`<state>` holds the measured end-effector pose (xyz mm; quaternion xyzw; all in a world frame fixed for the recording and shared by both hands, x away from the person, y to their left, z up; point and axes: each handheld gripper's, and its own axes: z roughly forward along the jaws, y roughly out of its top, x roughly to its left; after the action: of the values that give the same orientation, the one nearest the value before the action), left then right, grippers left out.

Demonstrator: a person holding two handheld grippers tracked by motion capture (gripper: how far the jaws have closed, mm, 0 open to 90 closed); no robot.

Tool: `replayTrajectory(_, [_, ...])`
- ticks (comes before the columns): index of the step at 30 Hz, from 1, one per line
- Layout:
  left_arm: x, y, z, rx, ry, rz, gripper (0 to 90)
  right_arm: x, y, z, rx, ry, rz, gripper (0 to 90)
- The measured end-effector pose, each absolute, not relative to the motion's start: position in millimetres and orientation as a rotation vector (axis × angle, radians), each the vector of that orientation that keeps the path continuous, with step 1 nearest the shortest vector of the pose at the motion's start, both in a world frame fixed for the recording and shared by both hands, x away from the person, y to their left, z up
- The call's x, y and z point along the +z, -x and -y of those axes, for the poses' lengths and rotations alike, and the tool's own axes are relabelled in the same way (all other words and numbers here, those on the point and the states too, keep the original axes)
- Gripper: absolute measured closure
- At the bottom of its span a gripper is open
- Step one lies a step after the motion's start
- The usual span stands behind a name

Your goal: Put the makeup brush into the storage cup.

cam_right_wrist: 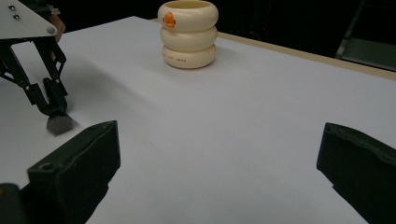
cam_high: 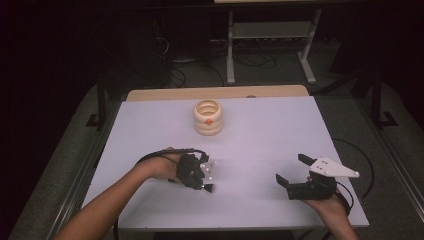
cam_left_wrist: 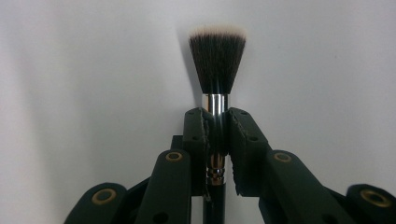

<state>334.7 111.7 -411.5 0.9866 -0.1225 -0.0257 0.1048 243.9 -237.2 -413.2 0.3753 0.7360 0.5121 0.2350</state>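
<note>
A makeup brush [cam_left_wrist: 217,60] with dark, white-tipped bristles, a silver ferrule and a black handle is clamped in my left gripper [cam_left_wrist: 217,116], which is shut on the handle just below the ferrule. The bristles point at the white table. In the high view the left gripper [cam_high: 206,186] is held low over the table's front left. In the right gripper view the brush head [cam_right_wrist: 60,123] is at or just above the tabletop. My right gripper [cam_high: 291,168] rests at the front right with its jaws wide apart and nothing between them [cam_right_wrist: 217,163].
A cream ringed cup [cam_high: 208,117] with an orange mark stands at the table's back middle, also visible as the cup [cam_right_wrist: 188,35] far ahead of the right gripper. The white table [cam_high: 270,130] has a wooden strip along its back edge. Cables and a metal stand lie on the floor behind.
</note>
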Motion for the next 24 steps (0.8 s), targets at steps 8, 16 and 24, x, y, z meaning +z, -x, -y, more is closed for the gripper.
replayTrajectory(8, [-406, -336, -111, -0.059, -2.885, 0.305, 77.5, -413, -244, 237, 1.410, -1.033, -2.019, 0.0])
replayTrajectory(16, [-399, -339, -116, -0.050, -2.842, 0.211, 77.6, -413, -244, 237, 1.409, -1.029, -2.022, 0.0])
replayTrajectory(24, [-393, -342, -124, -0.042, -2.780, 0.078, 77.6, -413, -244, 237, 1.404, -1.028, -2.023, 0.0])
